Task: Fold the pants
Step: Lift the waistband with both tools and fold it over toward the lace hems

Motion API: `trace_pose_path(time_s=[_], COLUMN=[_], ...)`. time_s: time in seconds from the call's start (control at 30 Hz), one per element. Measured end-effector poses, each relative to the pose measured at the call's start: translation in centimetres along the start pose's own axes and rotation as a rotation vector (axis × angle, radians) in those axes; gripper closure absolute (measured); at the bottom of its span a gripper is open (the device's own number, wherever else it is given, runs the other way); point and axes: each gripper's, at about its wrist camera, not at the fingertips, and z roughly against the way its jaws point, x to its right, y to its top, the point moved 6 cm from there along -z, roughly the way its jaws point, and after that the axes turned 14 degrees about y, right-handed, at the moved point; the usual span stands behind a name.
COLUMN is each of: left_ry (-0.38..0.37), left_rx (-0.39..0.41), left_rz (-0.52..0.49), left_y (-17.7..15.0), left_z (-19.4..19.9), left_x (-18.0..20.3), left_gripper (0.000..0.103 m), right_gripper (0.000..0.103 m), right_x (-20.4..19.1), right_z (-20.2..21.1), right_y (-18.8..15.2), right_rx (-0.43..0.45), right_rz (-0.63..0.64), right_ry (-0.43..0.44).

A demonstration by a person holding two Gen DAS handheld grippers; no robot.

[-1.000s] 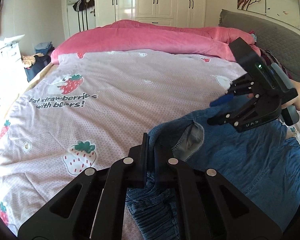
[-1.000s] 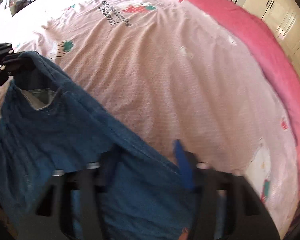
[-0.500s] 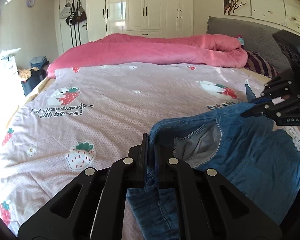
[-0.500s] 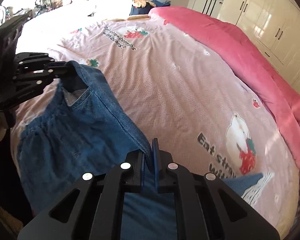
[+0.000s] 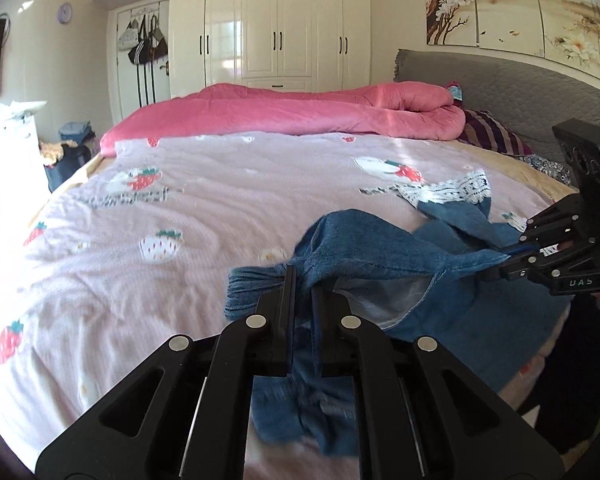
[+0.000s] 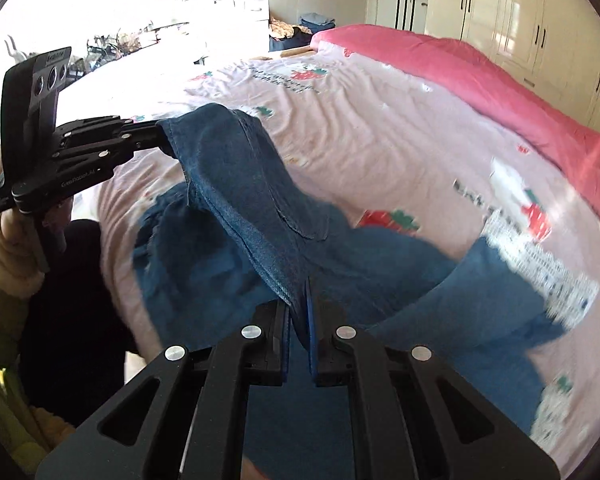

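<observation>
1. Denim pants [image 5: 380, 256] are hanging between our two grippers, above the bed [image 5: 204, 216], toward 4 o'clock in the left wrist view.
2. We are pinching the waistband in the left gripper [image 5: 303, 292], jaws nearly closed on the cloth.
3. We are clamping the same edge in the right gripper [image 6: 299, 320], jaws pressed tight on the fabric.
4. Lace-trimmed hems [image 6: 540, 272] are lying on the strawberry sheet [image 6: 380, 128] at 3 o'clock in the right wrist view.

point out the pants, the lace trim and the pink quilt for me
pants [image 6: 236, 184], right wrist view, on the lifted denim panel between the claws
lace trim [image 5: 466, 188], left wrist view, on the white hem band
pink quilt [image 5: 300, 114], left wrist view, on the middle of its top surface
</observation>
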Motion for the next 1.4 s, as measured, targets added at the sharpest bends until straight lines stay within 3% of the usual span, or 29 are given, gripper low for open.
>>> trace_pose_path(time_s=[0.2,0.4,0.7,1.07,1.1,1.2,1.4], left_ry=[-0.004,-0.013,-0.001,-0.016,-0.016,0.027,0.071], left_rx=[-0.101,-0.118,-0.246,-0.287,-0.285,-0.286,-0.237], left_rz=[0.004,0.006,0.0,0.025,0.029,0.032,0.072], left_y=[-3.8,-4.5,-7.1,-7.9,-7.9,-7.7,-5.7], left_z=[0.6,1.7,1.2,2.1,2.4,3.3,5.5], left_x=[0.0,-0.1,0.2,0.0,-0.2,-1.0,-2.4], left_gripper=[0.101,0.101,0.101,0.099,0.098,0.073,0.073], right_gripper=[0.097,0.097,0.094,0.088,0.087,0.08,0.075], right_x=[-1.9,-3.4,-3.8,-3.9,-3.9,-3.8,-3.9], right_z=[-1.3,-1.7,-2.9,-3.6,-3.6,-3.4,-3.4], right_y=[-2.8,-4.6,-6.4,-7.5,-7.6,-7.7,-7.9], right_rx=[-0.01,-0.004,-0.03,-0.016,-0.016,-0.01,-0.001], right_rz=[-0.04,-0.069,-0.1,-0.129,-0.127,-0.144,-0.143], right_ry=[0.05,0.071,0.097,0.133,0.134,0.167,0.176])
